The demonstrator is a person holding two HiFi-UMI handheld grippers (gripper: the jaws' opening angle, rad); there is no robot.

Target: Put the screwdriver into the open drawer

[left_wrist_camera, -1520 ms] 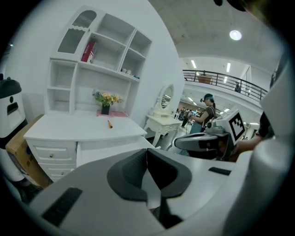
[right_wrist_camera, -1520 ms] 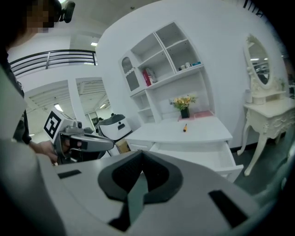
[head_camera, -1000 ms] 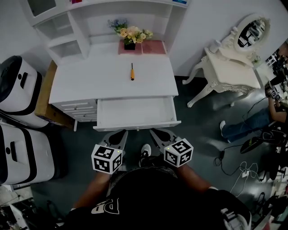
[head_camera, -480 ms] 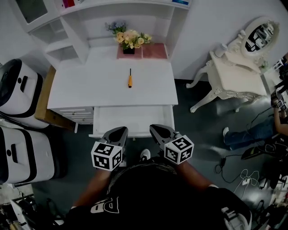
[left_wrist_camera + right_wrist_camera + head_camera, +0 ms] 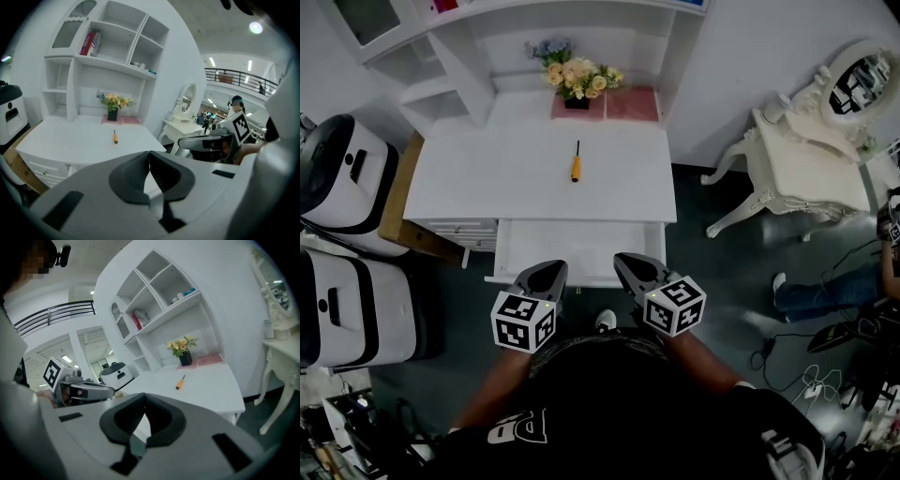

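Head: screwdriver (image 5: pixel 576 162) on counter (image 5: pixel 469 178), far of open drawer (image 5: pixel 581 255), long axis near-far, handle nearest me | Left view: left hand-held gripper (image 5: pixel 149 153) closed, empty | Right view: right hand-held gripper (image 5: pixel 144 401) closed, empty; I judge both equally near.

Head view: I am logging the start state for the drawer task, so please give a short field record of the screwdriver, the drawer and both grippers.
screwdriver: orange handle, lying on the white desk top, untouched
drawer: pulled open below the desk's front edge, nothing seen inside
left gripper: jaws together, empty, by the drawer's front edge
right gripper: jaws together, empty, by the drawer's front edge
flower pot: at the back of the desk, beyond the screwdriver
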